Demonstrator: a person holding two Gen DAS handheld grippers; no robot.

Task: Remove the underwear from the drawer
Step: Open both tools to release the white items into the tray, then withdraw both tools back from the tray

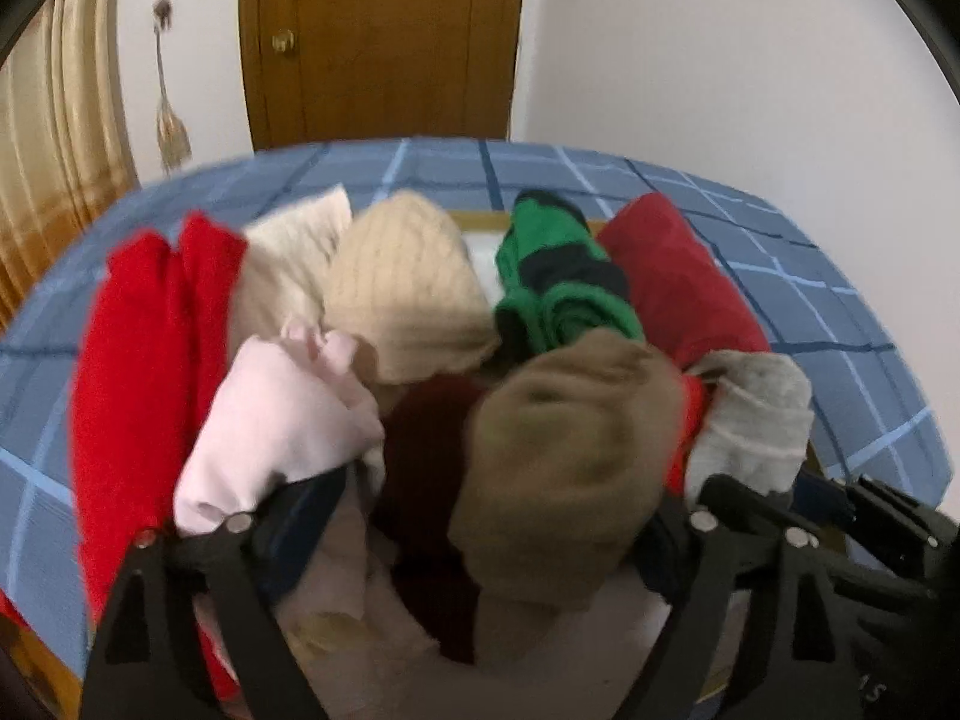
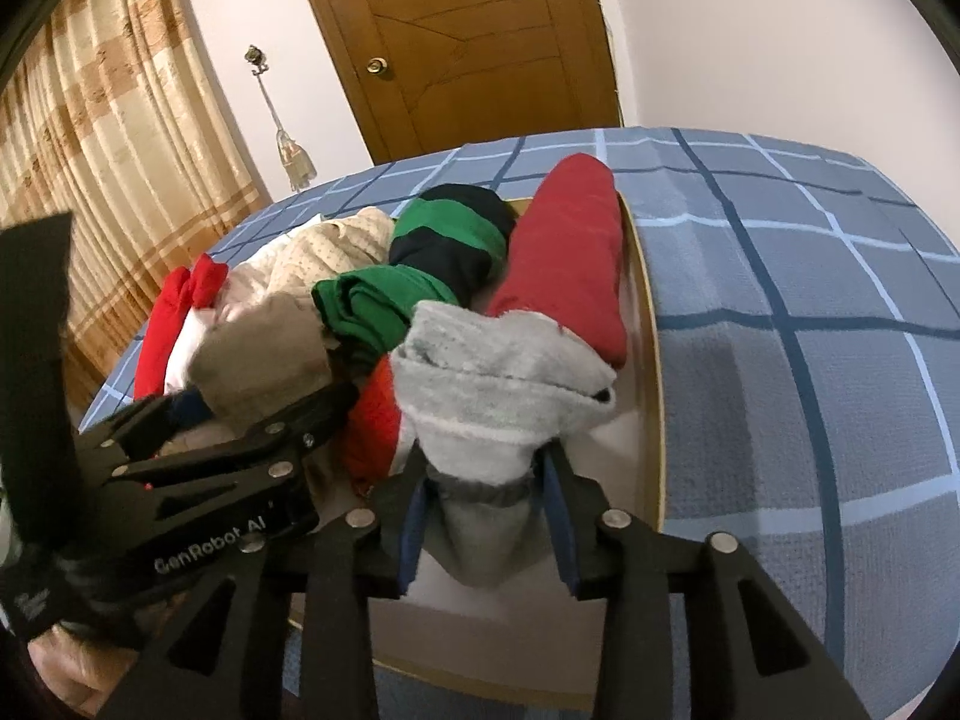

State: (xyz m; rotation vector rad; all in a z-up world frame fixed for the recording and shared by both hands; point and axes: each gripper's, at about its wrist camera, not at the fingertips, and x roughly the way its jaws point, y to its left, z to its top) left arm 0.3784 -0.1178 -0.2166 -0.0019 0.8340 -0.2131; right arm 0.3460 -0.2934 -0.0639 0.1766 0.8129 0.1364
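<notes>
Underwear: grey piece (image 2: 480,516) between right gripper (image 2: 483,510) jaws, lower centre; pads press it, clamped. Left gripper (image 1: 474,516) spread wide around olive-brown roll (image 1: 564,468), not gripping. Drawer (image 2: 651,360) full. Step: grasp made. Next: lift grey piece clear without dragging neighbours.

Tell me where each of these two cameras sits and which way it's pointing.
Left wrist: rides on the left claw, looking down and forward over the drawer's clothes at the olive garment between its open fingers; the right claw shows at right.
Right wrist: rides on the right claw, looking down at the grey garment between its fingers; the left claw and a bit of a hand show at left.
Shared: the green garment, blue checked cloth, wooden door.
</notes>
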